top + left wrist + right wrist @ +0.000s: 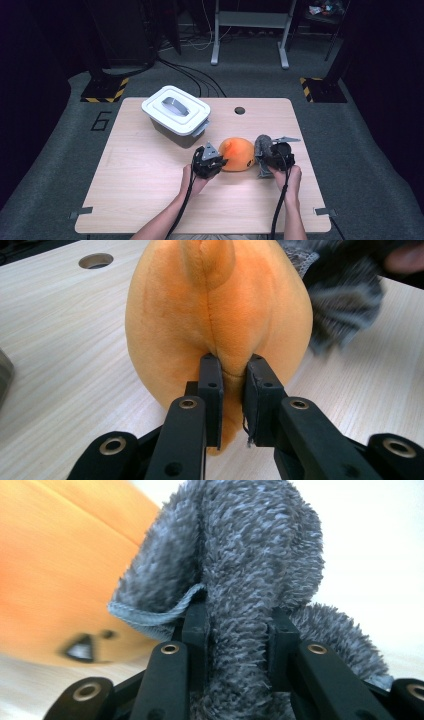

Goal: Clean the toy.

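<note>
Left gripper (232,385) pinching orange plush (220,305) (right gripper (240,630) gripping grey cloth (240,545))

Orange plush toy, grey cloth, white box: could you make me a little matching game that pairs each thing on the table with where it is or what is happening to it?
Things:
1. orange plush toy
2. grey fluffy cloth
3. white lidded box
4. round hole

States or places:
A. stands untouched at the far left of the tabletop
B. pinched by the right hand-held gripper
C. cut into the tabletop near its far edge
D. pinched at a seam by the left hand-held gripper

Pairs: 1-D, 2-B, 3-A, 4-C
</note>
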`<state>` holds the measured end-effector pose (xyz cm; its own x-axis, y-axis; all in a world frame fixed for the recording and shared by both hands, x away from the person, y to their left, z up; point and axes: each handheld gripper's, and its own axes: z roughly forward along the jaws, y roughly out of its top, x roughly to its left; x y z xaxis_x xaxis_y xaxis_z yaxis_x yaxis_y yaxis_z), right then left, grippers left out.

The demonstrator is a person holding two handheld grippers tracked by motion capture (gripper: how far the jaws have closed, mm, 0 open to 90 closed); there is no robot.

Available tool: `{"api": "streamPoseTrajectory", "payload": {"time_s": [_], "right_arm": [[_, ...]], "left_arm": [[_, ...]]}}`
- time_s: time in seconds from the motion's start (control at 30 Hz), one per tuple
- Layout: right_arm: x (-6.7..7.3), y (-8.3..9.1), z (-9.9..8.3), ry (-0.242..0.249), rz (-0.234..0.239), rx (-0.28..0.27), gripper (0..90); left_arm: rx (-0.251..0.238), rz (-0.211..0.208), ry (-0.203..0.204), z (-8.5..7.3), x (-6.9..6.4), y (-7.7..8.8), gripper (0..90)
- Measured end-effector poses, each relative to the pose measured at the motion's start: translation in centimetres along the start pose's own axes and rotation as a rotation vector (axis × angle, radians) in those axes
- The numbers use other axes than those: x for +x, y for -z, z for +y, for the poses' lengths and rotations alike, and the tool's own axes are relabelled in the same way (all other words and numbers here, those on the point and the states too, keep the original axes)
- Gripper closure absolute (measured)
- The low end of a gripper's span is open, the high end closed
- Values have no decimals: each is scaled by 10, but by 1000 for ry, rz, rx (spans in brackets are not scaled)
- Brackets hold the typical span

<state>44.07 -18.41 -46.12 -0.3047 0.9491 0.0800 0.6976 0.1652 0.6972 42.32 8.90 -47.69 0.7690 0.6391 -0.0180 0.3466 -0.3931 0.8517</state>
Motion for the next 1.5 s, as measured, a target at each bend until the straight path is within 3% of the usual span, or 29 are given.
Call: {"api": "streamPoseTrajectory", "payload": {"time_s": [0.1, 0.23, 0.4, 0.43, 0.53, 0.77, 1.03, 1.17, 1.5], "right_arm": [[10, 21, 9, 45, 20, -70, 687], [39, 43, 23, 139, 56, -135, 686], [75, 42, 32, 245, 88, -146, 684], [75, 42, 32, 245, 88, -146, 684], [90, 31, 33, 277, 52, -116, 684], [66, 27, 28, 217, 45, -105, 684], [37, 13, 14, 130, 25, -53, 684], [28, 6, 9, 88, 26, -31, 684], [6, -17, -3, 35, 4, 45, 685]], "left_arm": [[0, 1, -7, 1, -1, 0, 797], [2, 7, -17, 1, -3, 0, 796], [5, 5, -15, 1, -3, 0, 795], [5, 5, -15, 1, -3, 0, 795], [6, 9, -11, 1, -2, 0, 795], [0, 3, -10, 1, -4, -2, 795], [3, 3, -15, 0, -2, -2, 794], [2, 3, -15, 1, -2, -2, 794], [5, -2, -17, 1, -2, -2, 794]]}}
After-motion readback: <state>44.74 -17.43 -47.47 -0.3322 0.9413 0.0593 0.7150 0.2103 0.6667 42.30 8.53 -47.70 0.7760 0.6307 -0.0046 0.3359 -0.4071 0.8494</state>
